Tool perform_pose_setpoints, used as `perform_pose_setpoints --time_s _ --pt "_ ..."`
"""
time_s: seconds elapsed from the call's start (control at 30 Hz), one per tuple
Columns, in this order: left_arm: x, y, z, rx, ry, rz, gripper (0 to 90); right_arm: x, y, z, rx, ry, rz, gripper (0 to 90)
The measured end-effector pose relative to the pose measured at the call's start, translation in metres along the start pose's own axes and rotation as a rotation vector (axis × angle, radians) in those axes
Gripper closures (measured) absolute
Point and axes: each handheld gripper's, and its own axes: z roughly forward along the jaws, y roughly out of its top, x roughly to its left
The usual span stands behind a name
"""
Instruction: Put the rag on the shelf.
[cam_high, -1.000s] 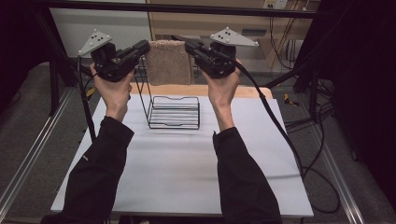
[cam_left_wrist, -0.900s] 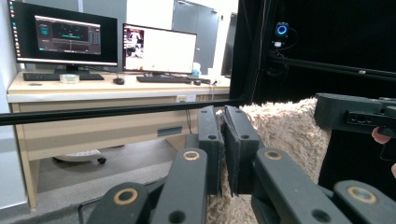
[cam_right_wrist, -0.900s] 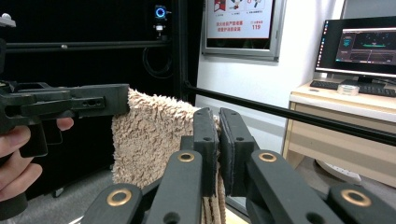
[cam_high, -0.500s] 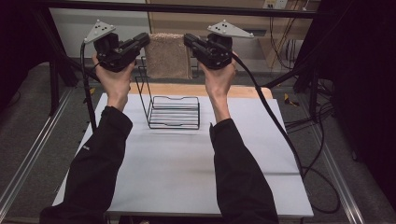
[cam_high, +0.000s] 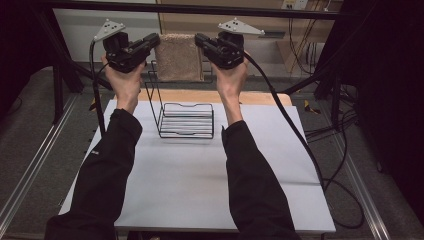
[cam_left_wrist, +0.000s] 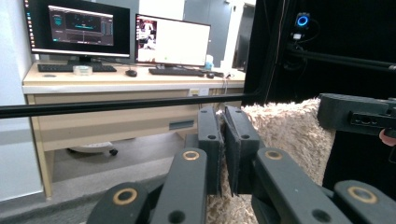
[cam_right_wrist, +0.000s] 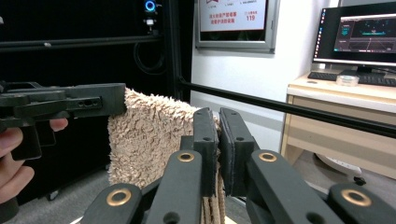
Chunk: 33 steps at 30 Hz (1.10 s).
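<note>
- Across the upper middle of the high view, a beige fluffy towel (cam_high: 176, 56) hangs between the two grippers, which a person holds up at the same height.
- At the upper left of this view the left gripper (cam_high: 156, 40) points to the right and meets the left top corner of the towel; the left hand (cam_high: 123, 80) holds it from below.
- At the upper centre the right gripper (cam_high: 199, 41) points to the left and meets the right top corner; the right hand (cam_high: 231, 80) holds it.
- From this view I cannot tell how the jaws stand.
- Below the towel, in the middle of the frame, a black wire rack (cam_high: 184, 119) stands on the white desk (cam_high: 190, 190), and the towel is well above it.
- Black cables (cam_high: 295, 130) go down from the right gripper to the right edge of the desk.
- At the bottom centre of the left gripper view, the two jaws are pressed together on the edge of the towel (cam_left_wrist: 285, 135), which spreads to the right.
- The other gripper (cam_left_wrist: 357, 114) is at the right edge of this frame, and two monitors (cam_left_wrist: 121, 32) stand on a wooden desk (cam_left_wrist: 116, 84) at the upper left.
- At the bottom centre of the right gripper view, the jaws pinch the towel (cam_right_wrist: 149, 140), which hangs to the left.
- The other gripper (cam_right_wrist: 65, 105) touches the far corner at the left, and a monitor (cam_right_wrist: 359, 30) is at the upper right.
</note>
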Motion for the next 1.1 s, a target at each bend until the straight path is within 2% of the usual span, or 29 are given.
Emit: perform_pose_setpoints --time_s 0.2,0.37,0.5,1.1 --pt "0.006 -0.007 0.002 0.01 -0.005 -0.008 84.8 0.0 -0.005 0.005 0.016 -0.001 0.0 85.9" --pt "0.004 -0.012 0.006 0.026 0.003 0.003 84.8 -0.002 -0.01 0.005 0.027 -0.009 0.006 85.9" --pt "0.005 -0.021 0.008 0.041 -0.01 -0.001 84.8 -0.004 -0.018 0.005 0.047 -0.013 0.006 85.9" --pt "0.002 -0.044 0.002 0.083 -0.024 0.019 84.8 -0.003 -0.045 0.0 0.105 -0.002 0.001 85.8"
